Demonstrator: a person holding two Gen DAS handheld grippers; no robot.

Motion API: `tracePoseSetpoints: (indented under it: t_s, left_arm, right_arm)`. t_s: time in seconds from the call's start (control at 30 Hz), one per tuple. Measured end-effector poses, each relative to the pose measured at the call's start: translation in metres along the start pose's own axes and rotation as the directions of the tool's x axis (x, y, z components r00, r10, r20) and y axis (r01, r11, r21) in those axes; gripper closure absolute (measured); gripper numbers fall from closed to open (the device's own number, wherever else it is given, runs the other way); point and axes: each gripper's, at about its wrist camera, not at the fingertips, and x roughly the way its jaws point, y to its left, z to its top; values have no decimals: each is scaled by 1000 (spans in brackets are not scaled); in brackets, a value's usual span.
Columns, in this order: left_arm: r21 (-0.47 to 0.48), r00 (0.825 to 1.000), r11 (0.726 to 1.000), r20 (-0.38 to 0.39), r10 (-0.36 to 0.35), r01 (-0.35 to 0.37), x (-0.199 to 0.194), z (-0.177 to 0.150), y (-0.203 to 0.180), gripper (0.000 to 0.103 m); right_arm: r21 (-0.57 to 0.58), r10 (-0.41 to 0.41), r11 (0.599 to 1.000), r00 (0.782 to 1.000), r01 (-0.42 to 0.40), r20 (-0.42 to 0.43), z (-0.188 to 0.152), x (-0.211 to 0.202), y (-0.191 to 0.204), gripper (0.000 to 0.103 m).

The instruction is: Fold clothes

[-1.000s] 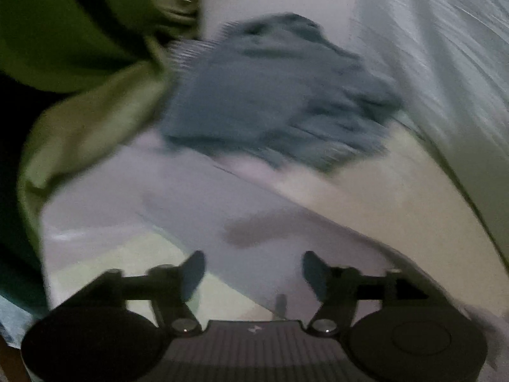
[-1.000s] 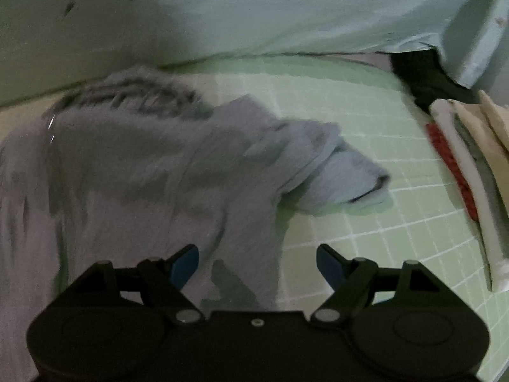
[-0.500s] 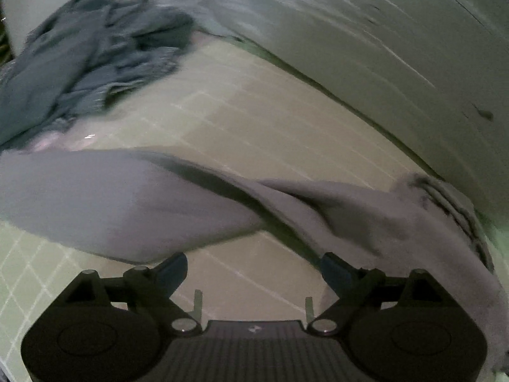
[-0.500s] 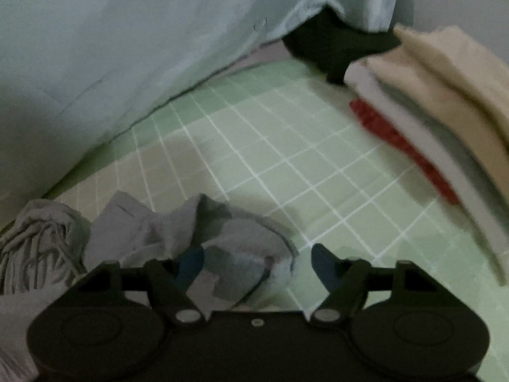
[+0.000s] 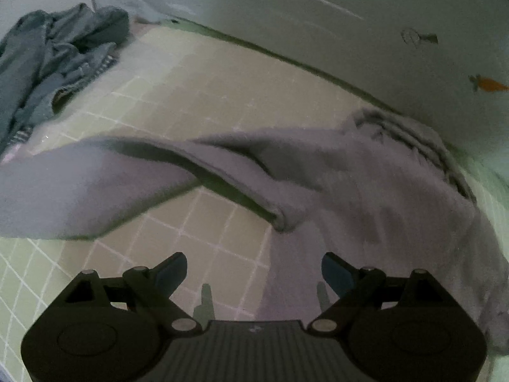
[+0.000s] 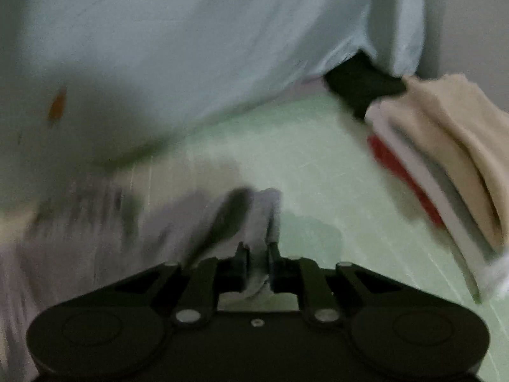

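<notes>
A grey long-sleeved garment lies crumpled on the green grid mat, one sleeve stretched to the left. My left gripper is open and empty, hovering just above the mat at the garment's near edge. In the right wrist view my right gripper is shut on a fold of the same grey garment, which trails away to the left, blurred by motion.
A crumpled blue-grey garment lies at the far left of the mat. A stack of folded clothes, beige, white and red, sits at the right. A pale sheet hangs along the back edge.
My right gripper has closed on a fold of the grey garment and is moving with it. My left gripper stays open and has shifted slightly over the mat.
</notes>
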Motion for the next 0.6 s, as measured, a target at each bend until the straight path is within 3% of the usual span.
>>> tracePoseSetpoints:
  t_s: [0.1, 0.17, 0.23, 0.3, 0.4, 0.6]
  left_arm:
    - [28, 1000, 1000, -12, -4, 5, 0, -2, -4, 11]
    - [41, 1000, 999, -5, 3, -3, -1, -2, -6, 9]
    - [46, 1000, 999, -9, 7, -6, 0, -1, -8, 8]
    - [50, 1000, 999, -17, 9, -9, 2, 0, -9, 8]
    - [59, 1000, 998, -21, 19, -18, 3, 0, -11, 8]
    - [57, 999, 998, -17, 36, -35, 2, 0, -14, 8]
  right_arm:
    - [7, 7, 1000, 997, -7, -73, -23, -3, 0, 88]
    - [54, 20, 998, 998, -16, -61, -26, -8, -3, 77]
    - [112, 34, 993, 999, -37, 27, -13, -17, -8, 52]
    - [156, 53, 985, 994, -68, 96, 5, -14, -12, 50]
    - [164, 73, 983, 992, -88, 101, 34, 12, -11, 48]
    - [35, 73, 997, 996, -71, -50, 63, 88, 19, 48]
